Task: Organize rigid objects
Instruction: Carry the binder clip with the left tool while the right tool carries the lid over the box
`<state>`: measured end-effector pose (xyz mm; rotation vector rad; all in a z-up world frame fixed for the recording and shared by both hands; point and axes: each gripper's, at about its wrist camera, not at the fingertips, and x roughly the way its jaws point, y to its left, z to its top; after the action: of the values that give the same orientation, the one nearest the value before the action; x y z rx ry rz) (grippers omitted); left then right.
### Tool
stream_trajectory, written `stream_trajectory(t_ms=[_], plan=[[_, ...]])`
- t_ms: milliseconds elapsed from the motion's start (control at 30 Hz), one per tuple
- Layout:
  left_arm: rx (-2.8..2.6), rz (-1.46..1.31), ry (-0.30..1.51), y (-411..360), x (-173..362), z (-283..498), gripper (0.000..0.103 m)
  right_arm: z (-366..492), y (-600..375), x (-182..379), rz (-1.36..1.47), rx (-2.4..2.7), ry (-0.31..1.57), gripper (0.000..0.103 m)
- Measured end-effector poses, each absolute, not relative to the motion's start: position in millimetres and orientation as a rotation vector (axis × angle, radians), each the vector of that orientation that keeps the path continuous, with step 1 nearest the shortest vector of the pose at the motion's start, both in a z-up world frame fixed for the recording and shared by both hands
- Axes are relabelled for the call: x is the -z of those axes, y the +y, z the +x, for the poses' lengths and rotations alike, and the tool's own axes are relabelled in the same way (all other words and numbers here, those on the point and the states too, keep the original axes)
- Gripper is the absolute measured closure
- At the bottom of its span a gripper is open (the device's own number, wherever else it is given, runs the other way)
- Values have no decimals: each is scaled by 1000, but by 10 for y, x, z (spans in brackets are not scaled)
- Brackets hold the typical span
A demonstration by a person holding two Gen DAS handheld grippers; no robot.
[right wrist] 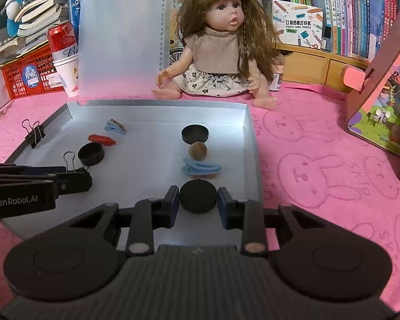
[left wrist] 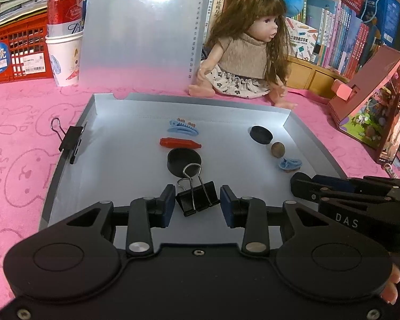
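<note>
Binder clip [left wrist: 197, 198], black with wire handles up, sits on the floor of the grey tray [left wrist: 74, 186], near its front edge. Your left gripper [left wrist: 197, 206] brackets it: jaws spread, a pad close on either side, contact unclear. Just behind the clip lies a black cap [left wrist: 184, 161], then a red crayon-like piece [left wrist: 180, 143] and a blue hair clip [left wrist: 182, 128].

Your right gripper [right wrist: 198, 202] has a black disc [right wrist: 198, 196] between its blue pads, which appear to press both sides of it. Ahead of it in a line: second blue clip [right wrist: 201, 168], brown nut [right wrist: 198, 150], another black cap [right wrist: 195, 134].

A second binder clip [left wrist: 72, 141] is clamped on the tray's left wall. A doll [right wrist: 218, 48] sits behind the tray on the pink cloth [right wrist: 320, 160].
</note>
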<state>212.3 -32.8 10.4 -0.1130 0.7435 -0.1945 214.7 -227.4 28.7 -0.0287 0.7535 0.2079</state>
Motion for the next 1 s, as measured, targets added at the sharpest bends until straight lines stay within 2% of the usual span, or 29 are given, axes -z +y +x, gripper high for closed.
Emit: stream_trajectory(t_ms=[533, 700, 800, 1000], plan=[[190, -87, 733, -350, -99, 2129, 68, 2169, -2243, -262, -47, -201, 752, 66], [189, -77, 716, -357, -146, 2088, 60, 2143, -2248, -286, -40, -203, 744, 63], [194, -63, 697, -364, -200, 2039, 55, 2104, -2245, -334, -44, -204, 728, 50], [213, -55, 678, -353, -299, 1915, 50, 1979, -2234, -459, -53, -216, 695, 45]])
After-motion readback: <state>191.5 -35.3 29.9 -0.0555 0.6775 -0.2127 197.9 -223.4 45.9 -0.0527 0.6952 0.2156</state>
